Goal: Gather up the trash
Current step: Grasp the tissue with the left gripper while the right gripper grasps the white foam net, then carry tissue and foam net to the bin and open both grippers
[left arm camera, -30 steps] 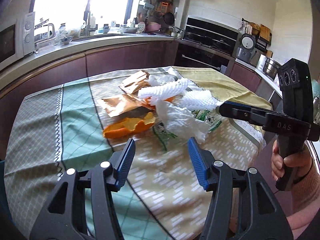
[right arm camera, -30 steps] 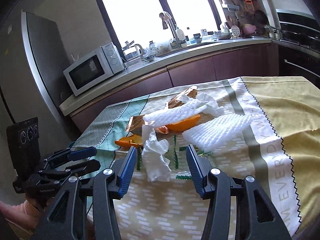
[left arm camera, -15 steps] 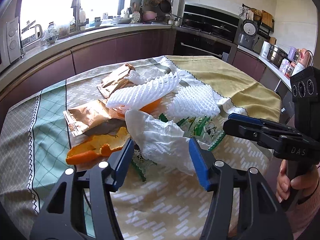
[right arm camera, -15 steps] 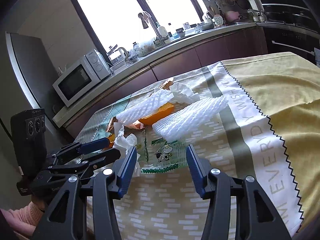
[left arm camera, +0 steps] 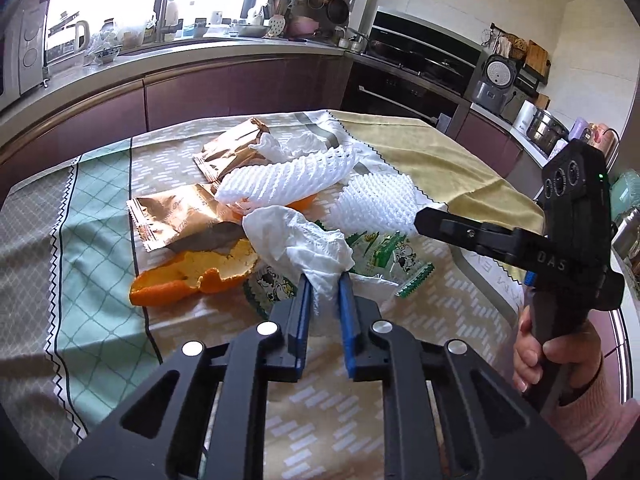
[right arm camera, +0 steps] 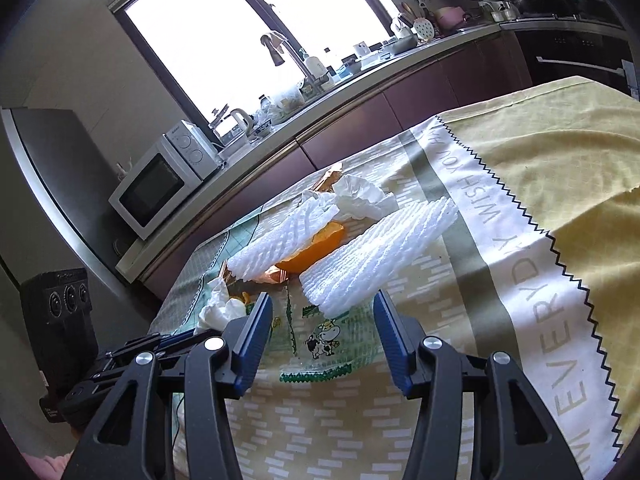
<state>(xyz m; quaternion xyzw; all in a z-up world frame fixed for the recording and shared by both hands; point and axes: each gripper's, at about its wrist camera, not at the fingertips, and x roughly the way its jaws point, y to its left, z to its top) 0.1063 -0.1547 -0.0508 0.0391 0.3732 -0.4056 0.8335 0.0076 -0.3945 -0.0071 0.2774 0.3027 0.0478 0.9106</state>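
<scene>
Trash lies in a pile on the clothed table. My left gripper (left arm camera: 325, 285) is shut on the near end of a crumpled white tissue (left arm camera: 298, 240), also seen in the right wrist view (right arm camera: 219, 307). Around it lie orange peel (left arm camera: 192, 278), gold wrappers (left arm camera: 176, 216), two white foam fruit nets (left arm camera: 280, 178) (right arm camera: 376, 256) and a green cow-print wrapper (left arm camera: 384, 258) (right arm camera: 324, 340). My right gripper (right arm camera: 324, 304) is open just above that wrapper, at the near end of the right foam net. It shows from the side in the left wrist view (left arm camera: 420, 218).
The tablecloth (right arm camera: 540, 184) is yellow on the right and green-patterned on the left (left arm camera: 92, 216). A second crumpled tissue (right arm camera: 360, 198) lies at the far side of the pile. A kitchen counter with microwave (right arm camera: 160, 180) and sink runs behind the table.
My left gripper moved forward and closed on the white tissue. My right gripper moved forward and lower over the cow-print wrapper, still open.
</scene>
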